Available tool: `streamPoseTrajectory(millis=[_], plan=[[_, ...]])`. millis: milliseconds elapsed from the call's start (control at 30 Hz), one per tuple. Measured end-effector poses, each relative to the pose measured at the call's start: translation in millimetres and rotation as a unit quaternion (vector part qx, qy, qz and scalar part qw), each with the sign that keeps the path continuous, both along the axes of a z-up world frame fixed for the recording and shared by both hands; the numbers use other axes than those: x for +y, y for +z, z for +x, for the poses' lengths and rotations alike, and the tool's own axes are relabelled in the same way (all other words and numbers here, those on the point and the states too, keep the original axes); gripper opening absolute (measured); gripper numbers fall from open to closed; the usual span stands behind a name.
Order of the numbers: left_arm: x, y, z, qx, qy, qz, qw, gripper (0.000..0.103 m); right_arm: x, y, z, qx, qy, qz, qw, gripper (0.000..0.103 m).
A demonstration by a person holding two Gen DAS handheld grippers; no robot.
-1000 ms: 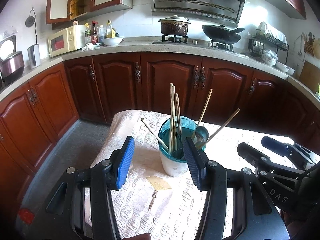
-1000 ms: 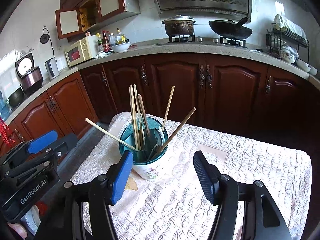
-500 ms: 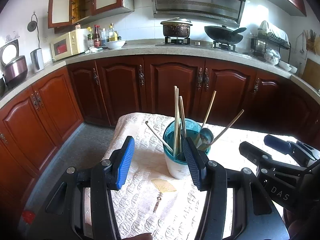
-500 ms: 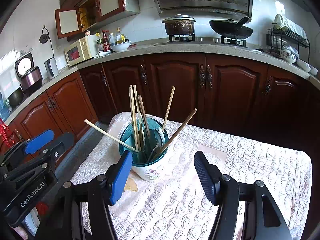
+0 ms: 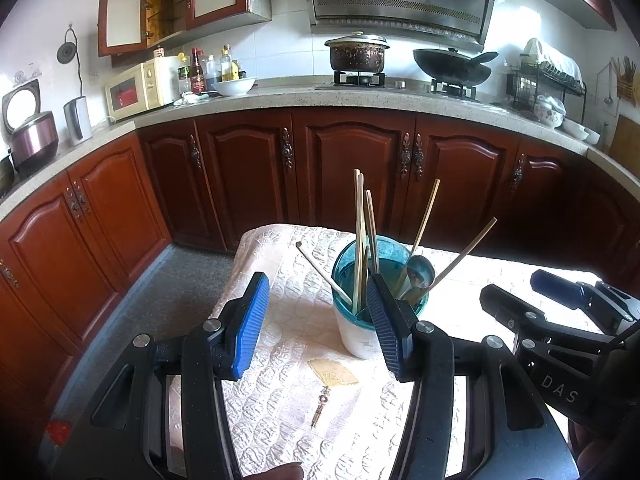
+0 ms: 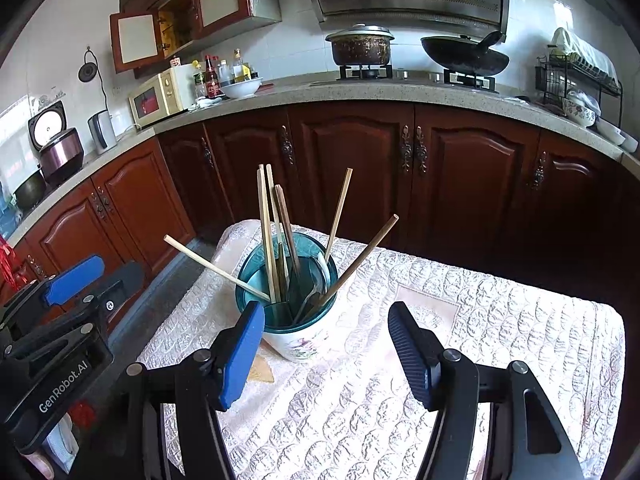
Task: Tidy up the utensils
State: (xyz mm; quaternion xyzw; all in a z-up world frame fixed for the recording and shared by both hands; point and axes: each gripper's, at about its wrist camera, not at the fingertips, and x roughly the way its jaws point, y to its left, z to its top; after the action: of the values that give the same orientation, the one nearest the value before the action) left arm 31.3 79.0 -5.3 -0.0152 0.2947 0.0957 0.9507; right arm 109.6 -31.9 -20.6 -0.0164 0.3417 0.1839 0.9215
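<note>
A white utensil cup with a teal rim (image 5: pixel 356 332) stands on a quilted table; it also shows in the right wrist view (image 6: pixel 294 340). Several wooden chopsticks (image 5: pixel 359 236) stand in it, fanned out, together with a metal spoon (image 5: pixel 420 272). In the right wrist view the chopsticks (image 6: pixel 266 236) lean left, up and right. My left gripper (image 5: pixel 318 322) is open and empty, just short of the cup. My right gripper (image 6: pixel 326 350) is open and empty, held above the cloth in front of the cup.
The table wears a cream quilted cloth (image 6: pixel 500 332) with a fan-shaped print (image 5: pixel 334 372). Dark red cabinets (image 5: pixel 352 176) and a stone counter (image 5: pixel 400 98) with a pot, a wok and a microwave ring the room. Grey floor (image 5: pixel 172 292) lies to the left.
Both grippers stay open and empty. The left wrist view has shifted slightly, so the cup sits a little further right and nearer the right finger. The right view is almost unchanged.
</note>
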Motion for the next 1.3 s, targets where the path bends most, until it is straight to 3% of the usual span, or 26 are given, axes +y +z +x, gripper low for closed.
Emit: streamPoseTrajectory(millis=[1300], plan=[[-2.5,-2.2,-0.3,0.000,0.000,0.005,1.0000,0.050,0.5,-0.3,2.1,0.002,0.000,0.001,1.000,0.062]])
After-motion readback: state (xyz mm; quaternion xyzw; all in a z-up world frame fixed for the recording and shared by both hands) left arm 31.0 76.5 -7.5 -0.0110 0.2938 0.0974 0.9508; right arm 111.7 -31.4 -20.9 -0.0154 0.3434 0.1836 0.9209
